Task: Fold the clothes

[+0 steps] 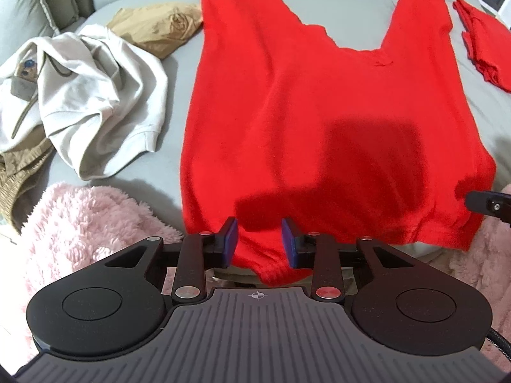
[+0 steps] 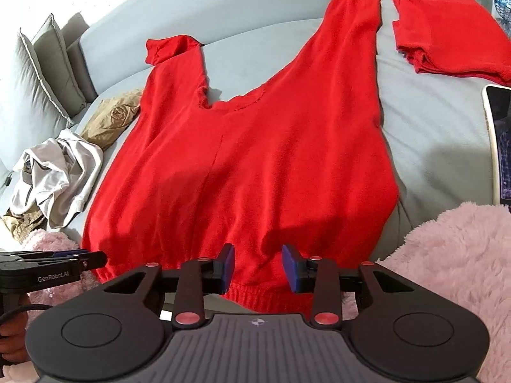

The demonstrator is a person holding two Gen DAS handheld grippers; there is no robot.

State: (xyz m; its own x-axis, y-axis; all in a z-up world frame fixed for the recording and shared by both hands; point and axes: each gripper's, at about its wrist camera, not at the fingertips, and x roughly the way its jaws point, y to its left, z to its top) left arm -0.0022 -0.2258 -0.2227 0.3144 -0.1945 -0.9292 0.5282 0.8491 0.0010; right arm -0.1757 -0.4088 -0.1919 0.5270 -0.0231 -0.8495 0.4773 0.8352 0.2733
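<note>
- Two red garments: spread sweater [image 1: 319,111], folded piece [image 2: 447,38].
- Left gripper [image 1: 259,244], right gripper [image 2: 258,269]: jaws part-open astride the sweater hem, pads not pressing.
- Beside: white hoodie [image 1: 89,95], tan garment [image 1: 159,25], pink blanket [image 1: 89,223].

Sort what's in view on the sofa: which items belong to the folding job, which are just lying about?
Job:
red sweater, spread flat
left gripper, right gripper, jaws apart at its hem
folded red garment
cream hoodie, tan garment, both unfolded

Lying about:
phone
pink fleece
cushion
</note>
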